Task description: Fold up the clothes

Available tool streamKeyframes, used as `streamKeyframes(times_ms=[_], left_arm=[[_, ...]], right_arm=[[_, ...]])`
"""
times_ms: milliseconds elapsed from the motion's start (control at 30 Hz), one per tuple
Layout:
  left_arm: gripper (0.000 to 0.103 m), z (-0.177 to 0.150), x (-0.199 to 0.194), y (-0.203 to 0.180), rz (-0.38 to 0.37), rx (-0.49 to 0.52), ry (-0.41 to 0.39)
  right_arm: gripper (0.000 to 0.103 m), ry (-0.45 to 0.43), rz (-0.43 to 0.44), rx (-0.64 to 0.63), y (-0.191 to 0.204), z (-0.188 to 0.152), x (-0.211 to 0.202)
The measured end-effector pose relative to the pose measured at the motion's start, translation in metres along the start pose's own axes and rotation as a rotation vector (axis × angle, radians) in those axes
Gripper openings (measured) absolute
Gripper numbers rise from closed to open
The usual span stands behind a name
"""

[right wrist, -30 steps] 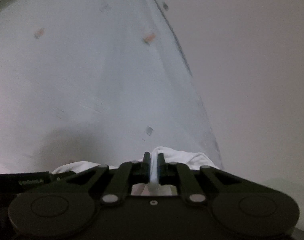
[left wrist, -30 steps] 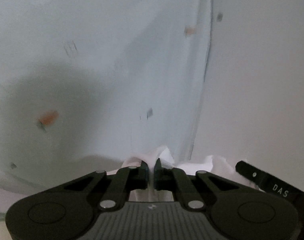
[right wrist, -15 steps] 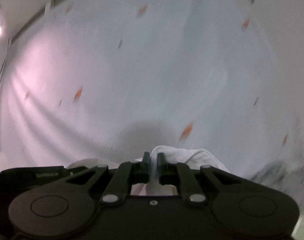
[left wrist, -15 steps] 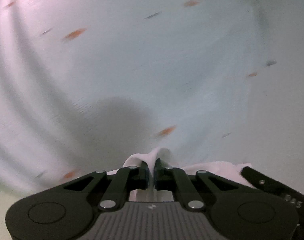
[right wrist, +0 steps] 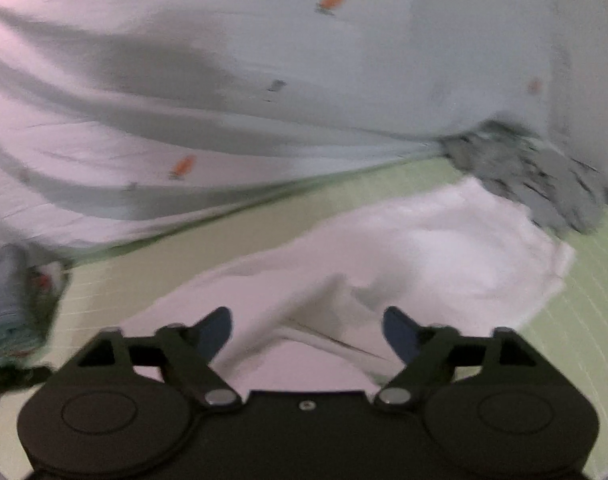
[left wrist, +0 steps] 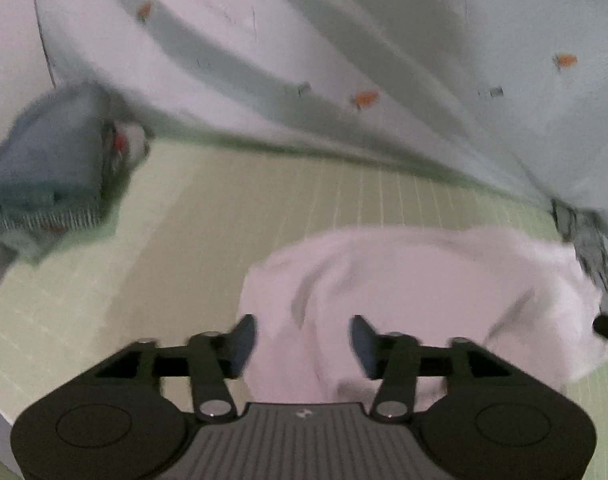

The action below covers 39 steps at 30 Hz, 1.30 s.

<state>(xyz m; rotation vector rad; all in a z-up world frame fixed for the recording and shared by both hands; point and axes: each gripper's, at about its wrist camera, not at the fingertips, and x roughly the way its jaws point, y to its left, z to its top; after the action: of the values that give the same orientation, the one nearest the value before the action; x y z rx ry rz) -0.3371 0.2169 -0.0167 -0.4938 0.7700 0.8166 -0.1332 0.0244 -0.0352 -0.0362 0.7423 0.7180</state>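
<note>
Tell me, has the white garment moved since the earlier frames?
Yes. A second ago both grippers pinched it up against the spotted sheet; now the white garment lies down on the green mat, released, with the left gripper and right gripper open.

Two close wrist views down onto one white garment (left wrist: 415, 280) and green mat (right wrist: 575, 280)

This looks like a home, likely a bedroom: a pale green mat (left wrist: 264, 216) ruled with a fine grid lies over a flat surface, and a light printed sheet (right wrist: 264, 80) with small orange motifs drapes behind it. A folded stack of clothes (left wrist: 44, 168) sits on the mat, with a rumpled white garment (right wrist: 423, 248) nearby.
</note>
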Motion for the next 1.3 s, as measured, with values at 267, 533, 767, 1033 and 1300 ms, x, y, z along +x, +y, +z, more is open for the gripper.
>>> streamKeyframes(times_ms=[267, 533, 767, 1033, 1300], left_arm=[[0.084, -0.027, 0.014, 0.005, 0.021, 0.05, 0.077], [0.084, -0.047, 0.061, -0.009, -0.053, -0.072, 0.239], [0.085, -0.065, 0.098, -0.029, -0.051, -0.168, 0.377], [0.063, -0.077, 0.122, -0.03, 0.008, -0.318, 0.421], [0.032, -0.066, 0.119, -0.042, 0.14, -0.257, 0.377]], right_arm=[[0.098, 0.097, -0.129, 0.016, -0.037, -0.031, 0.025], [0.099, 0.157, -0.118, 0.055, -0.071, -0.032, 0.033], [0.098, 0.204, -0.136, 0.174, -0.137, -0.03, 0.061], [0.068, 0.188, -0.166, 0.26, -0.196, -0.011, 0.118], [0.011, 0.231, -0.221, 0.22, -0.198, -0.002, 0.156]])
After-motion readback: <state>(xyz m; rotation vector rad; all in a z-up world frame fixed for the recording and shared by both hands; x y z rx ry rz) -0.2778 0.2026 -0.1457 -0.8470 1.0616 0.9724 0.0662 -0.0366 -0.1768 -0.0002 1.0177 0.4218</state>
